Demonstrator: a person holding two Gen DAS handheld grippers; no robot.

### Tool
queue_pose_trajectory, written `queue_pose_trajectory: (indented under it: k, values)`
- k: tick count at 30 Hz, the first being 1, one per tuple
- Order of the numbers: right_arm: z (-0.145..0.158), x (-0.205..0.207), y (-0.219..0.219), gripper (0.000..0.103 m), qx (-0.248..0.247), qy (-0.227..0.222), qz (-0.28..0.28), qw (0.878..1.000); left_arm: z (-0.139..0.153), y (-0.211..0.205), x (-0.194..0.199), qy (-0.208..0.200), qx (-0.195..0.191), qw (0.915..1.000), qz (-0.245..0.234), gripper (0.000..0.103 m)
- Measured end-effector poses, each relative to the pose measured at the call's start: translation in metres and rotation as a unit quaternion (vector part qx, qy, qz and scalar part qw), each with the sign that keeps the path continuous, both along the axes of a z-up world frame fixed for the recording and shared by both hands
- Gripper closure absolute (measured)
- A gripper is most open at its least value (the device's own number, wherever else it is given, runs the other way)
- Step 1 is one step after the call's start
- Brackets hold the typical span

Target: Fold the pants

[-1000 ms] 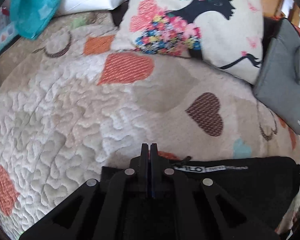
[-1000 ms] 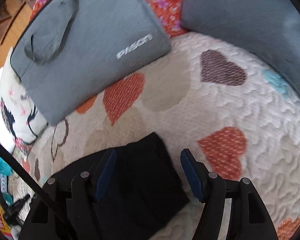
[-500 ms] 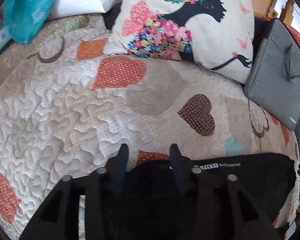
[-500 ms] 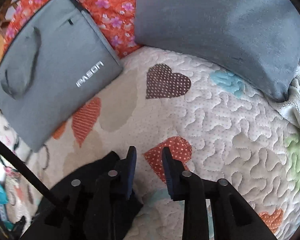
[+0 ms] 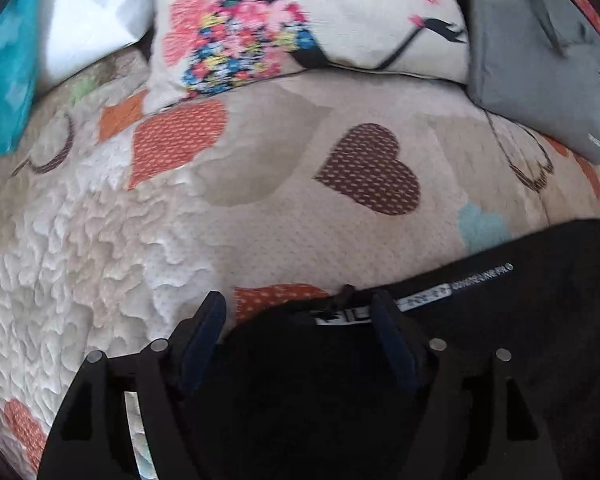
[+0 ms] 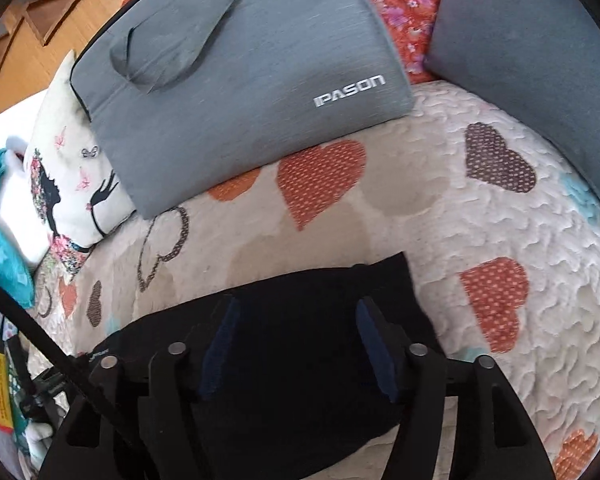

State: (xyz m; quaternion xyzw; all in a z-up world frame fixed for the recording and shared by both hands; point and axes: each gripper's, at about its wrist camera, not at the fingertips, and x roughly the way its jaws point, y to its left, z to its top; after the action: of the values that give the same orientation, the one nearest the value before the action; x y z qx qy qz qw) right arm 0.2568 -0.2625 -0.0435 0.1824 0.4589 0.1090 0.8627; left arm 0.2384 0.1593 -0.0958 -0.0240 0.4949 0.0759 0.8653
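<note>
The black pants (image 5: pixel 520 280) lie folded on a quilted bedspread with heart patches (image 5: pixel 260 200). A white waistband label shows in the left wrist view. My left gripper (image 5: pixel 298 312) is open, its fingers spread over the waistband edge, holding nothing. In the right wrist view the pants (image 6: pixel 320 292) lie under my right gripper (image 6: pixel 296 320), which is open with its fingers spread above the cloth's far end. I cannot tell whether either gripper touches the cloth.
A floral silhouette pillow (image 5: pixel 320 12) and a grey laptop bag (image 6: pixel 236 80) lie at the far side of the bed. A grey cushion (image 6: pixel 532 48) is at the right. Teal cloth (image 5: pixel 4 72) and a white bag (image 5: pixel 96 20) lie at the left.
My left gripper was shut on the waistband, then opened wide and let it go. My right gripper narrowed and swung right, then came back over the pants and opened wide.
</note>
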Motion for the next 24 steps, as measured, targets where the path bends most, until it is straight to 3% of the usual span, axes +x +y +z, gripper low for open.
queue_pose_trajectory:
  k: [2,4,6,8,12,14,17,19,21,23,24]
  values:
    - [0.001,0.0,0.003,0.03,0.001,-0.002,0.003,1.0,-0.001,-0.003,0.0,0.005,-0.007,0.9999,-0.009,0.03]
    - [0.0,0.002,0.004,0.029,-0.001,-0.002,0.006,1.0,0.001,-0.004,0.0,0.011,-0.025,0.9993,-0.024,0.05]
    - [0.0,0.004,0.007,0.029,-0.004,-0.001,0.009,1.0,0.004,-0.009,-0.002,0.016,-0.019,0.9991,-0.035,0.074]
    - [0.0,0.004,0.01,0.028,-0.008,-0.002,0.01,1.0,0.007,-0.017,-0.002,0.019,-0.012,0.9987,-0.047,0.082]
    - [-0.002,0.006,0.016,0.023,-0.032,-0.006,0.012,0.999,0.01,-0.033,-0.005,0.018,0.037,0.9975,-0.057,0.084]
    - [-0.01,0.01,0.018,0.014,-0.055,0.002,0.014,0.998,0.009,-0.036,-0.005,0.016,0.049,0.997,-0.058,0.083]
    - [-0.033,0.017,0.026,0.012,-0.1,0.027,0.022,0.994,0.004,-0.035,-0.006,0.008,0.062,0.9967,-0.052,0.073]
    - [-0.035,0.013,0.04,0.009,-0.15,-0.002,0.034,0.988,0.003,-0.03,-0.006,-0.004,0.063,0.9967,-0.05,0.069]
    - [-0.034,0.013,0.05,0.016,-0.178,-0.009,0.041,0.983,0.0,-0.026,-0.005,-0.002,0.053,0.9974,-0.048,0.072]
    - [-0.026,0.012,0.051,0.057,-0.172,-0.014,0.032,0.984,0.005,-0.021,-0.005,0.003,0.024,0.9987,-0.044,0.085]
    - [-0.022,0.013,0.048,0.07,-0.157,-0.014,0.032,0.987,0.009,-0.022,-0.006,0.0,0.014,0.999,-0.043,0.087]
